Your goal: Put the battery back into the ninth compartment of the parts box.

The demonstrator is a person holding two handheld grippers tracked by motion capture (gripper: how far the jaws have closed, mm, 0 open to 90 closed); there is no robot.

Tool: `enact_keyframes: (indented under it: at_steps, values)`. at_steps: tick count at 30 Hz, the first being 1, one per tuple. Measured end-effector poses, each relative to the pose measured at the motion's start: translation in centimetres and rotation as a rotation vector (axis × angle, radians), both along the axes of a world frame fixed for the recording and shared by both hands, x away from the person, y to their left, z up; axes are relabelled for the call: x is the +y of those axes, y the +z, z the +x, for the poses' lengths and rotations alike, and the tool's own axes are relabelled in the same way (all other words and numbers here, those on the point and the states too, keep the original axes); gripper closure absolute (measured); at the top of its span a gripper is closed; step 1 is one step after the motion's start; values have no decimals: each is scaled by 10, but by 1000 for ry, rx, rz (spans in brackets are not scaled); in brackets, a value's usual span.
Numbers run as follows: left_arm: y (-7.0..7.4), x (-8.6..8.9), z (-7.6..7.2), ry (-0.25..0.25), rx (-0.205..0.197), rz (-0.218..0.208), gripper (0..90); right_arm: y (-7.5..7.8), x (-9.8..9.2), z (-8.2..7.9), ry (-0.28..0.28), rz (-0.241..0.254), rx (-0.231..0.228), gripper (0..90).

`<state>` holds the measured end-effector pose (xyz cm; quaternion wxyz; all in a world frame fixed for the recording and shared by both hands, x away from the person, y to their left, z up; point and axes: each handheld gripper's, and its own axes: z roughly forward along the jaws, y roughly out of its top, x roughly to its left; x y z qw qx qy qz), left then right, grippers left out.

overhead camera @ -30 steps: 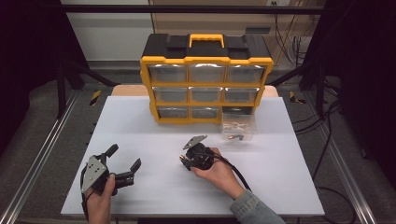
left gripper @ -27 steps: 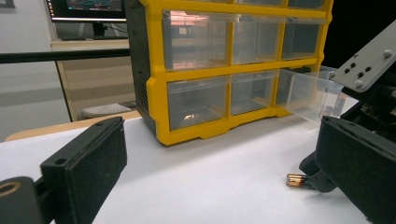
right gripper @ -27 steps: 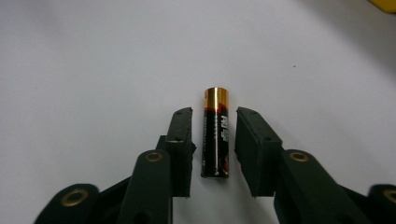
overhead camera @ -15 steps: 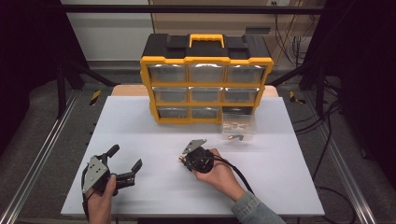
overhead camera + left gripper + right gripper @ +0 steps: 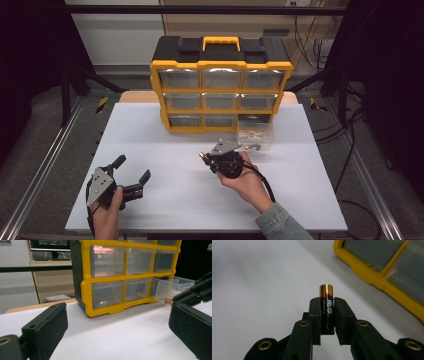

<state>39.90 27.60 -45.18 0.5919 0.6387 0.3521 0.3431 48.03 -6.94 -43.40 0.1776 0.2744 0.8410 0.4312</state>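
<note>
Right tongs (image 5: 327, 315): clamped on battery (image 5: 326, 305), its lower end hidden between pads. Left tongs (image 5: 132, 174): wide open, empty.

Your right gripper (image 5: 327, 315) is hiding the lower part of the black-and-gold cylindrical battery (image 5: 326, 300) between its pads. The contents of the pulled-out clear plastic drawer (image 5: 256, 133) are looking too small to identify.

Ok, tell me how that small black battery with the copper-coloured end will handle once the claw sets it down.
The small black cylindrical battery looks rigid, so the right claw pinching its sides probably won't deform it. Its round body would likely roll if laid flat on the smooth white table. Stood on end, being narrow and tall, it could tip easily. Its glossy wrap may be a little slippery.
</note>
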Motion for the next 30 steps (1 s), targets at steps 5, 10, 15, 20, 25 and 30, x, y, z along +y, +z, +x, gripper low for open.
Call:
enact_keyframes:
  at_steps: [5, 10, 15, 20, 25, 30]
  values:
    - [0, 1, -1, 3, -1, -2, 21, 19, -20, 4, -48, 62, -40, 766]
    - [0, 1, 0, -1, -3, -3, 21, 35, -42, 8, -102, 118, -76, 766]
    - [0, 0, 0, -4, -2, 1, 21, 43, -61, 13, -155, 172, -92, 766]
    - [1, 0, -1, -4, -4, -2, 20, 47, -77, 17, -199, 193, -100, 766]
    - [1, 0, -1, -5, -3, -3, 20, 52, -91, 19, -236, 213, -114, 766]
    - [1, 1, -1, -4, -5, -2, 20, 55, -104, 22, -268, 219, -121, 766]
